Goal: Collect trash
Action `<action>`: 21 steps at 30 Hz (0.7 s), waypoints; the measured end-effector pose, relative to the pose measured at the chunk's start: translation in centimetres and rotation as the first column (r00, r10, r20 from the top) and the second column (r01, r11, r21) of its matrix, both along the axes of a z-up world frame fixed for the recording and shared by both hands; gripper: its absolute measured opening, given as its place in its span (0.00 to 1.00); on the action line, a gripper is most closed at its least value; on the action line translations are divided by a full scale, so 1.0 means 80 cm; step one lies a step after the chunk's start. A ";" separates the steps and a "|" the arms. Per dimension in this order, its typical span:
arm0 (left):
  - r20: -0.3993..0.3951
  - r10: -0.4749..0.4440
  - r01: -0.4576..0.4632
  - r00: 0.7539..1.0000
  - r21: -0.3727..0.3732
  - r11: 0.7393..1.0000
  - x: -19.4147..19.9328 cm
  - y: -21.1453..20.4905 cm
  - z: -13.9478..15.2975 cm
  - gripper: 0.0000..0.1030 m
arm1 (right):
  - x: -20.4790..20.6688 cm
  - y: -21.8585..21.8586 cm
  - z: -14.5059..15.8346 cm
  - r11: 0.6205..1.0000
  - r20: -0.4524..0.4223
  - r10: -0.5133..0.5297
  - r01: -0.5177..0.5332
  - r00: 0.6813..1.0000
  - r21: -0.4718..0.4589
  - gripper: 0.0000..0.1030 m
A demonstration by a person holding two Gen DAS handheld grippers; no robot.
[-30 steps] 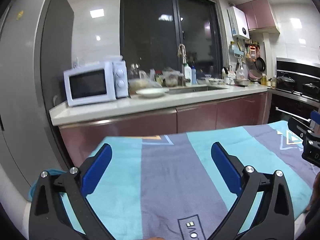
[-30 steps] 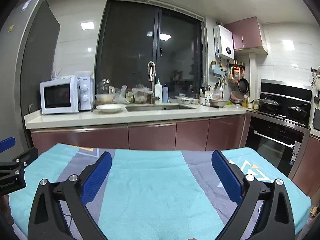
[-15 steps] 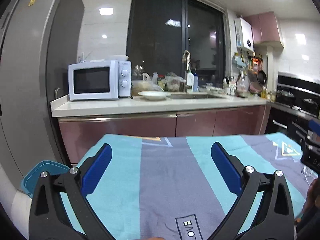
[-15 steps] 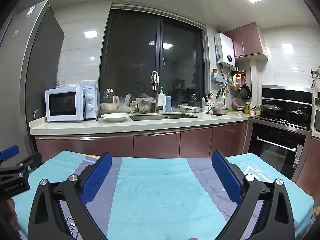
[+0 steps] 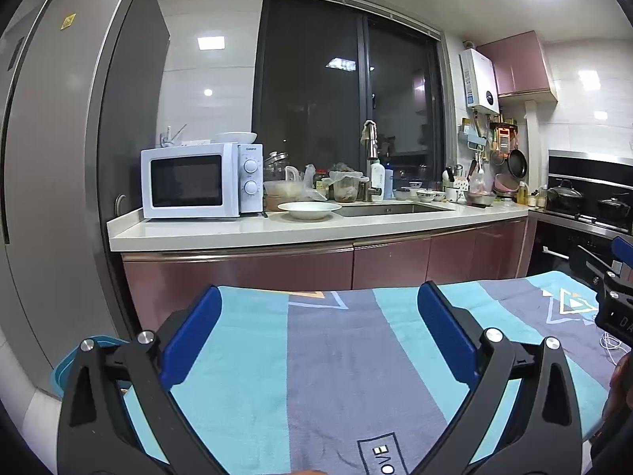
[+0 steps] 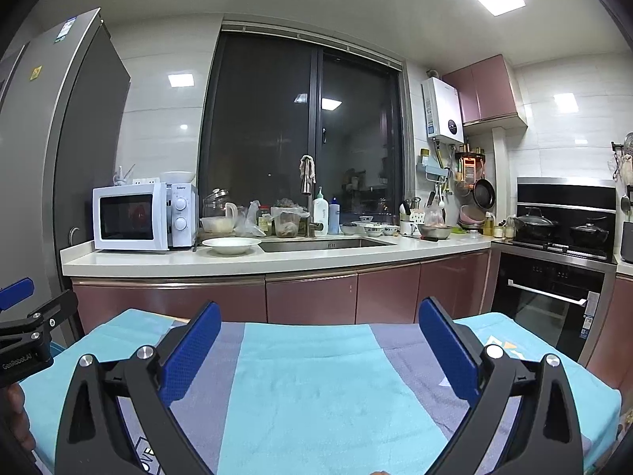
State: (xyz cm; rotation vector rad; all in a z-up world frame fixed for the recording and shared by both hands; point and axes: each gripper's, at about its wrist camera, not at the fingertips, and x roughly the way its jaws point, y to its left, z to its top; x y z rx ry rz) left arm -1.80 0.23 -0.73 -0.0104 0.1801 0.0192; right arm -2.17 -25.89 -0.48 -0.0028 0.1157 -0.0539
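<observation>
My left gripper [image 5: 318,312] is open and empty, held above a table with a blue and grey striped cloth [image 5: 328,372]. My right gripper [image 6: 316,326] is open and empty above the same cloth [image 6: 312,388]. Each gripper shows at the edge of the other's view: the right one in the left wrist view [image 5: 611,297], the left one in the right wrist view [image 6: 23,328]. No trash shows on the cloth. A blue bin [image 5: 75,360] shows on the floor at the table's left corner.
A kitchen counter [image 6: 277,263] runs behind the table, with a white microwave [image 6: 144,215], a white plate [image 6: 231,244], a sink [image 6: 324,243] and several bottles and bowls. A grey fridge [image 5: 59,158] stands at left. An oven and stove [image 6: 554,261] stand at right.
Both grippers have tilted upward, so less of the cloth and more of the wall and ceiling shows. Both stay open and empty.
</observation>
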 end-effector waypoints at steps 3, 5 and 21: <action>-0.007 0.004 -0.004 1.000 -0.005 1.000 0.001 0.005 -0.002 0.95 | -0.001 0.001 0.001 1.000 -0.001 0.002 -0.002 1.000 -0.004 0.94; -0.011 -0.001 0.001 1.000 -0.007 1.000 0.002 0.006 -0.004 0.95 | -0.001 0.002 0.001 1.000 -0.001 0.003 -0.003 1.000 -0.008 0.94; -0.012 -0.017 0.017 1.000 -0.012 1.000 0.002 0.011 -0.004 0.95 | -0.003 0.005 0.003 1.000 0.004 0.002 -0.002 1.000 -0.015 0.94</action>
